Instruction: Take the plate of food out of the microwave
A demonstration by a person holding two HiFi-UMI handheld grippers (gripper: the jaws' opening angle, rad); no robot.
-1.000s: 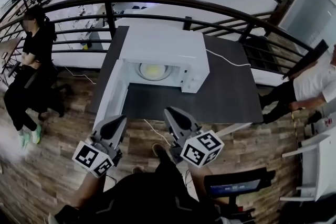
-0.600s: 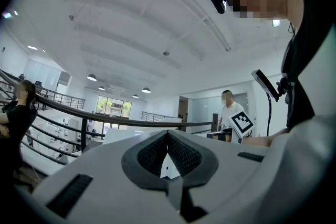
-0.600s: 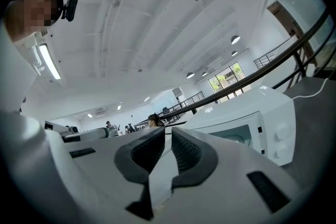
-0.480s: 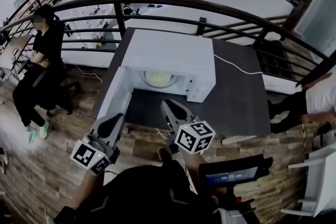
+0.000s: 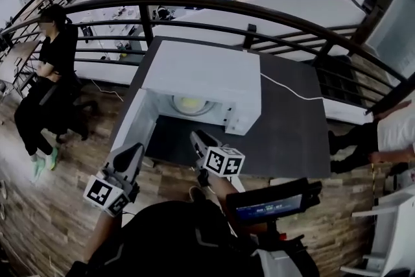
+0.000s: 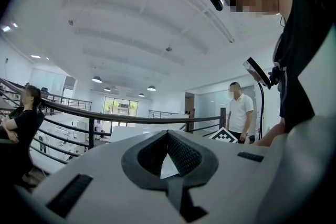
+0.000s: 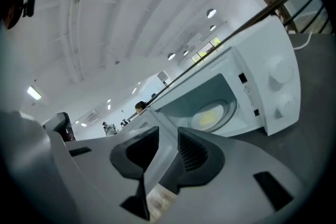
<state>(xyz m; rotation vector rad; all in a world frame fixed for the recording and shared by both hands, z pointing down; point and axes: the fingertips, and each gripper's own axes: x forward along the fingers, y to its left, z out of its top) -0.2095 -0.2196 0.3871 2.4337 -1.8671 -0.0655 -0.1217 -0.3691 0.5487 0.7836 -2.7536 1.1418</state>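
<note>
A white microwave stands on a dark table, its door swung open to the left. Inside, the plate of food lies on the turntable; the right gripper view also shows the plate with something yellow on it. My right gripper hovers at the table's front edge, pointing at the opening. Its jaws are opening, a narrow gap with nothing between them. My left gripper hangs lower left, off the table, shut and holding nothing.
A dark curved railing runs behind the table. A white cable trails from the microwave across the tabletop. One person sits at the left, and another stands at the right edge. A screen on a mount sits near my chest.
My right gripper has moved forward and up from beside my body to the table's front edge, nearer the microwave opening. The left gripper has hardly moved.
</note>
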